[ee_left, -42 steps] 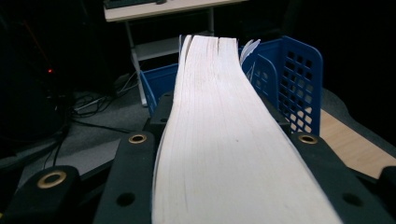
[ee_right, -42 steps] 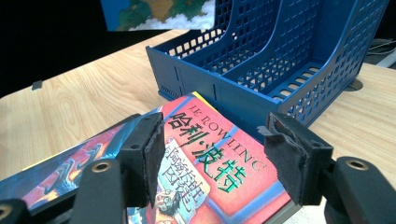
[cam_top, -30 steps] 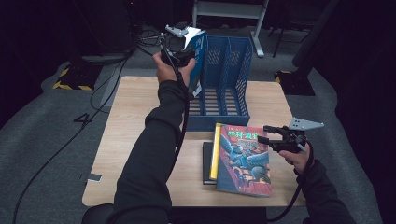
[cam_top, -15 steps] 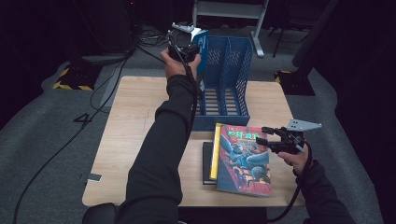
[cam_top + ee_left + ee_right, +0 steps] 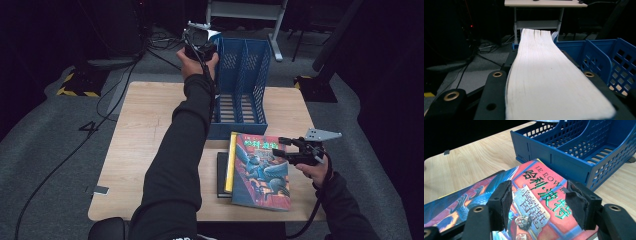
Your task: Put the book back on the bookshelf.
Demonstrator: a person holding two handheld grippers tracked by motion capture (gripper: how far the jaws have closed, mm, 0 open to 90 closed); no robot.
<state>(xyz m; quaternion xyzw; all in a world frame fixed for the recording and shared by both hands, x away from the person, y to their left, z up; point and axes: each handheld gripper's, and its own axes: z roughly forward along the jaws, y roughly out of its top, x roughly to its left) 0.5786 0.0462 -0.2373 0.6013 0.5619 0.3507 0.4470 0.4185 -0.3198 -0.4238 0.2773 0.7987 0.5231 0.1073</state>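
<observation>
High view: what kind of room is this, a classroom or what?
Probably a lab or recording studio, not a classroom. A light wooden table stands on grey carpet, black cables trail across the floor, and yellow-black hazard tape marks a dark equipment base.

The room is dim, its surroundings nearly black; overhead light falls on the wooden table (image 5: 150,130). In the left gripper view, the book's page edges (image 5: 544,75) glare white and blur near the lens. The illustrated book cover (image 5: 534,195) stays fairly sharp.

A dim lab or studio: floor cables (image 5: 125,80), hazard-striped tape (image 5: 75,92), a wooden table (image 5: 145,130)
</observation>
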